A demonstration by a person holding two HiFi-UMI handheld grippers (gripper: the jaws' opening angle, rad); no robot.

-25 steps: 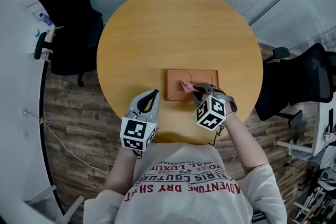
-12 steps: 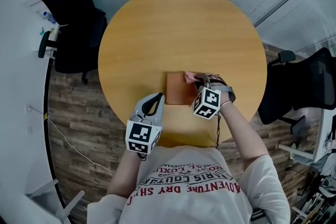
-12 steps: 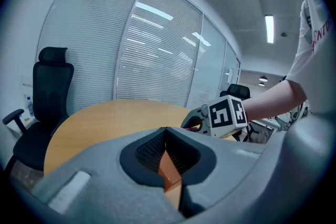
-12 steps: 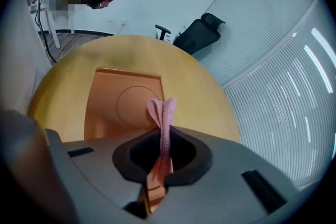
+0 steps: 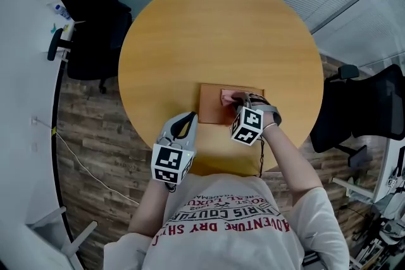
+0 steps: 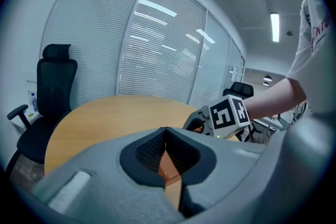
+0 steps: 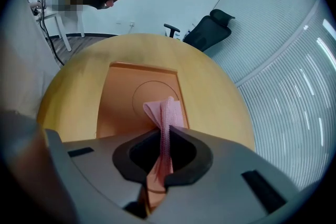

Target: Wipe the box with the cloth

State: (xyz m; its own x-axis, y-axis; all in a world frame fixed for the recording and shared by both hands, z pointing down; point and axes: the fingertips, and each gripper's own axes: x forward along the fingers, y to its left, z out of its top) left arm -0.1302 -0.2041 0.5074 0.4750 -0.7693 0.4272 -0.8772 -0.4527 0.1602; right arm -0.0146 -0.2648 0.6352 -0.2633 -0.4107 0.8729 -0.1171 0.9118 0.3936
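Hanging just near-left of the box (image 5: 212, 112), left tool (image 5: 187, 117) jaws together, empty. Right tool (image 5: 236, 98) clamps pink cloth (image 5: 226, 96) against box's top. Risk: unbraced box may skid across counter (image 5: 215, 35) under wiping drag. Count: two tools, one cloth, one box, two chairs (image 5: 88, 16) beyond.

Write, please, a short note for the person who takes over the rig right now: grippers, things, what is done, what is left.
Right gripper: shut on the cloth, whose free end lies on the box top, near its far edge.
Left gripper: shut, empty, beside the box's near left corner; contact unclear.
Box: flat on the table, at the person's side.
Done: cloth gripped and on the box. How much is wiped, I cannot tell.
Left: probably pass the cloth over the whole top.
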